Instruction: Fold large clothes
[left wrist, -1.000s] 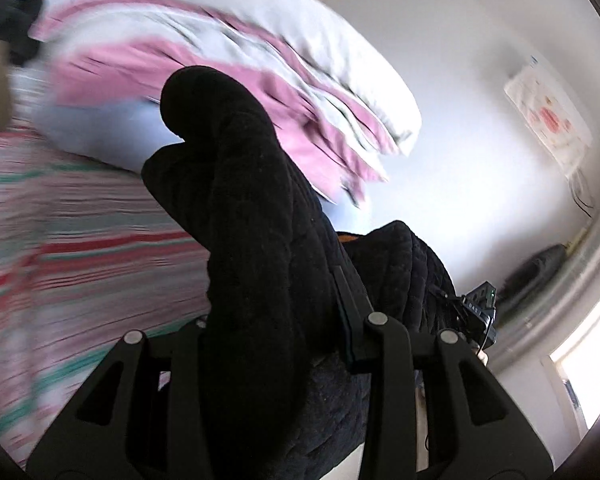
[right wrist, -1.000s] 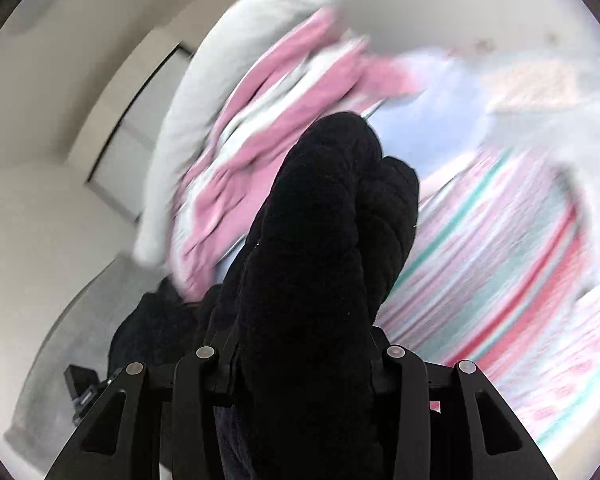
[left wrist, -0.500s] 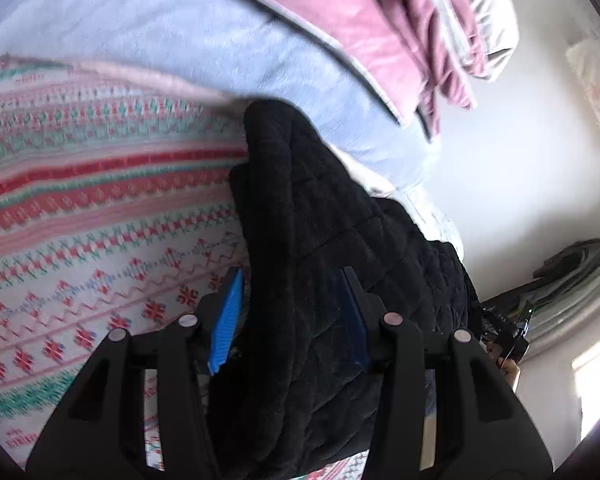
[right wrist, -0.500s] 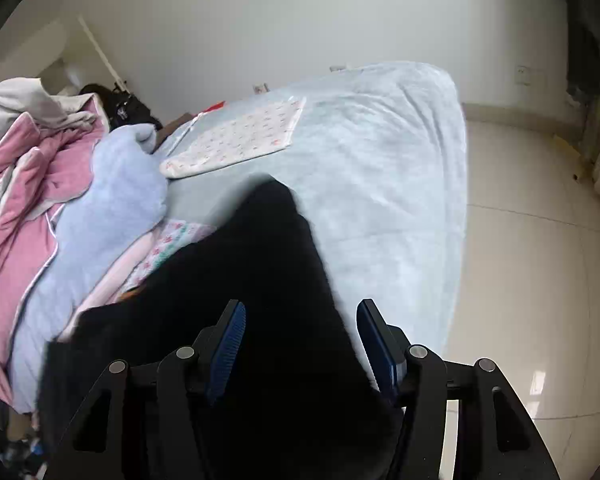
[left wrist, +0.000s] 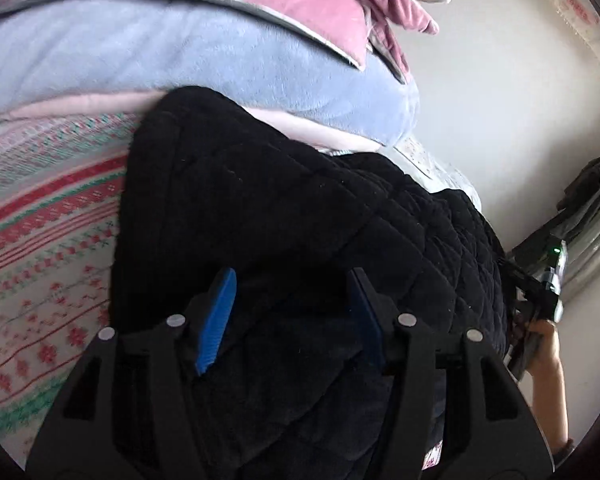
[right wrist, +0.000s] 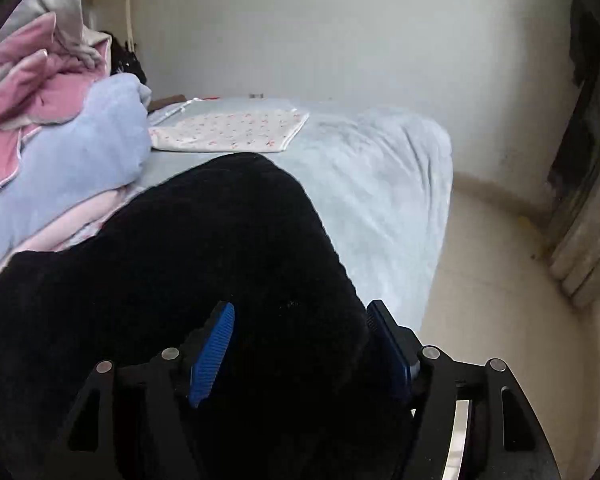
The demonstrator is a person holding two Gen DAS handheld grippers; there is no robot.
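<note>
Both hand-held grippers, left [left wrist: 290, 316] and right [right wrist: 300, 352], seemingly spread apart over black quilted garment [left wrist: 300, 208].

We see soft, even daylight and strong fisheye bending with dark corners. The black garment [right wrist: 188, 264] shows almost no detail, and the patterned blanket [left wrist: 40, 280] looks slightly blurred.

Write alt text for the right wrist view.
A black quilted garment lies between the open blue-padded fingers of the right gripper, spread over a bed with a pale blue cover. Left of it sit a lavender blanket and pink bedding; a floral cloth lies beyond.
</note>
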